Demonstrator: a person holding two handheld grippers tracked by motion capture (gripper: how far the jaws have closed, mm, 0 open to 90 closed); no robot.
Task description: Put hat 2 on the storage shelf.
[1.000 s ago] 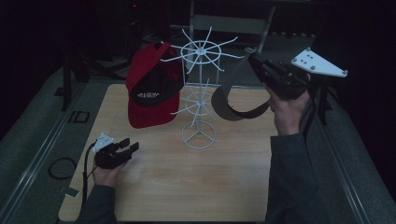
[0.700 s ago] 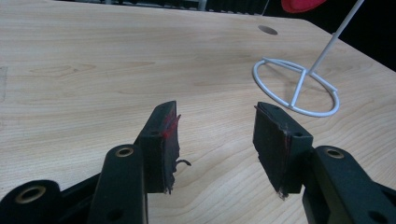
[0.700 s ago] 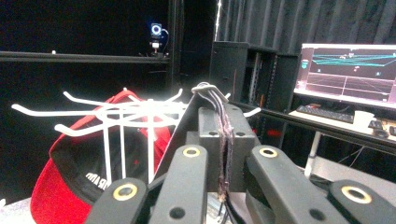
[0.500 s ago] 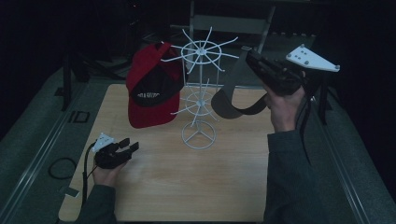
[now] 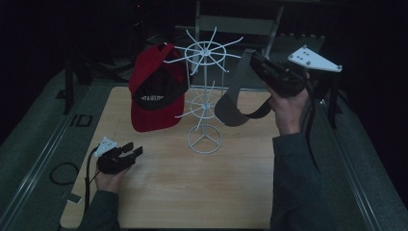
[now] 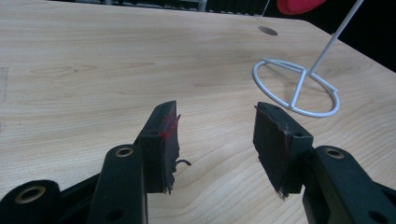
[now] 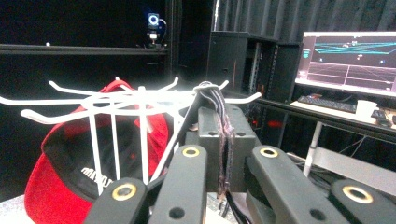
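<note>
A white wire rack (image 5: 204, 91) stands mid-table on a ring base (image 6: 299, 88). A red cap (image 5: 156, 96) with a dark front hangs from its left arms. My right gripper (image 5: 250, 55) is raised at the rack's upper right, shut on the strap of a dark grey cap (image 5: 235, 108) that dangles below it. In the right gripper view the jaws (image 7: 224, 140) pinch the strap (image 7: 217, 100) right at the tips of the rack's top arms (image 7: 116, 100), with the red cap (image 7: 60, 186) behind. My left gripper (image 5: 134, 150) rests low at the table's front left, open (image 6: 217, 135) and holding nothing.
The wooden table (image 5: 240, 192) has a small round hole (image 6: 267, 31) near the rack. Grey rails (image 5: 43, 144) run along both sides, and a cable loop (image 5: 62, 173) lies at the left. A monitor (image 7: 350, 56) and keyboard stand behind the table.
My right gripper has carried the grey cap slightly left and up, closer to the rack's top arms. The left gripper has stayed where it was.
</note>
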